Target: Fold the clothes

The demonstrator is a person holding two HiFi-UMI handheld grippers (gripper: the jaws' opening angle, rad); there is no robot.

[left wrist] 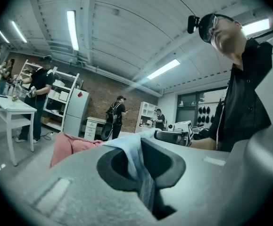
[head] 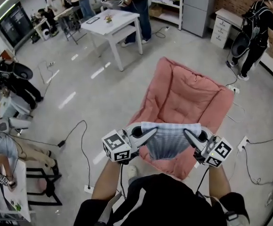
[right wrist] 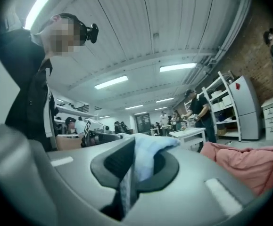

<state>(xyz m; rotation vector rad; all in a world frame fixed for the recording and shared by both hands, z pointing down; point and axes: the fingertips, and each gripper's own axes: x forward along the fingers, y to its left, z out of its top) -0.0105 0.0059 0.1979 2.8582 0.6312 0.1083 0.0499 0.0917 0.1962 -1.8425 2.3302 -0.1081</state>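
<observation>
A light blue striped garment (head: 170, 139) hangs stretched between my two grippers, above the near end of a pink cushion (head: 183, 98) on the floor. My left gripper (head: 151, 131) is shut on the garment's left top corner, and the cloth (left wrist: 135, 159) shows pinched between its jaws. My right gripper (head: 188, 134) is shut on the right top corner, where the cloth (right wrist: 143, 161) bunches between its jaws. The two grippers point toward each other, roughly level. The garment's lower part sags in a curve in front of my body.
A white table (head: 111, 22) stands at the back with people around it. Cables (head: 77, 131) trail over the grey floor to the left, and another cable (head: 261, 140) lies on the right. A person (head: 256, 32) stands at the far right by a white cabinet (head: 223, 26).
</observation>
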